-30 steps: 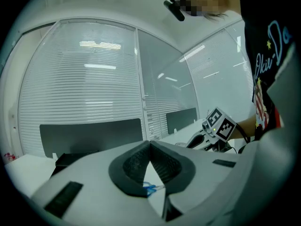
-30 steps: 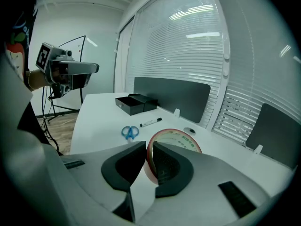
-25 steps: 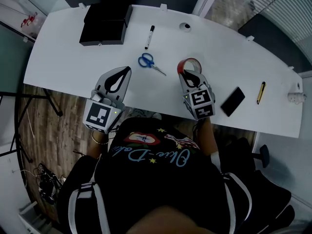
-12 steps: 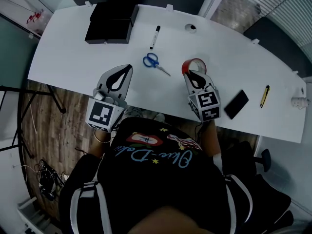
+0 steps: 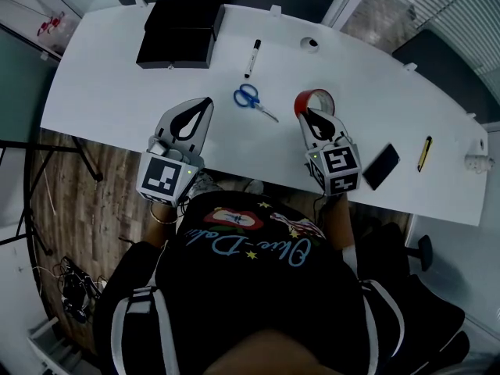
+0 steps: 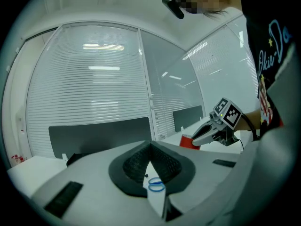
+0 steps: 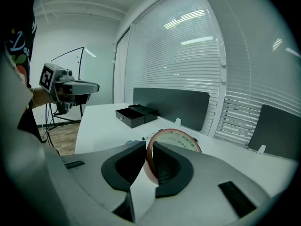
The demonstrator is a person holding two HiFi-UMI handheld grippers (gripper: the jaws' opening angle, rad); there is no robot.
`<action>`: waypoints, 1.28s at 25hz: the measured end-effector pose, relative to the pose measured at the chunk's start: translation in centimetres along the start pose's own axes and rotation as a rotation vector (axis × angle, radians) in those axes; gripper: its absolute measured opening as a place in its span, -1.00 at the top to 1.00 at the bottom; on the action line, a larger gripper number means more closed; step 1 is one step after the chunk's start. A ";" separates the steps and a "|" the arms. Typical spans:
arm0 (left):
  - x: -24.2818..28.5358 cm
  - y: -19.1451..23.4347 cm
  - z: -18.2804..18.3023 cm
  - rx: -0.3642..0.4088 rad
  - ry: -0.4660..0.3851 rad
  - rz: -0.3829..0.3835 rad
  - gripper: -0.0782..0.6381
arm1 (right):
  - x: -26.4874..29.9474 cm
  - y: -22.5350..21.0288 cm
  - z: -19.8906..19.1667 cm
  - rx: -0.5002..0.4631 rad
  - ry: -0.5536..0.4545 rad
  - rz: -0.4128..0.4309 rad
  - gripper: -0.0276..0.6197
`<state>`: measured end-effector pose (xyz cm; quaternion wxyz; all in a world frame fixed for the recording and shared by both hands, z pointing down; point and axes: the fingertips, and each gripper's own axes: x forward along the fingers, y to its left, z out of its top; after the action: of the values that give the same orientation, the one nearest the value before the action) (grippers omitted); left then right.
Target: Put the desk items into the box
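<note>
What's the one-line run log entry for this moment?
right claw: shut on tape roll | left claw: shut, empty | scissors, marker: on desk | box: desk's far left

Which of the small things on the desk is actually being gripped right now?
The red tape roll: the right gripper pinches its wall between both jaws. The scissors, marker and phone lie untouched.

Tangled cables (image 5: 74, 291) lie on the wooden floor (image 5: 105, 205), with slatted blinds (image 6: 94, 86) beyond
</note>
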<state>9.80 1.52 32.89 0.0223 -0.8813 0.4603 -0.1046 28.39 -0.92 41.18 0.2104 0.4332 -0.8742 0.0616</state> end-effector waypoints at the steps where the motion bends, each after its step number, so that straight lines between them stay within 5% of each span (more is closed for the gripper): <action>1: 0.0 0.5 -0.1 -0.003 -0.004 0.002 0.78 | 0.1 0.1 0.2 0.000 -0.005 -0.006 0.76; 32: -3.0 10.8 -2.4 -0.070 -0.003 0.011 0.78 | 6.6 5.9 5.3 0.014 0.009 -0.009 0.76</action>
<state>-1.07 -2.07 33.31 -0.0070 -0.8793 0.4683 -0.0869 18.56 -3.63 39.60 0.2116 0.4382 -0.8709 0.0691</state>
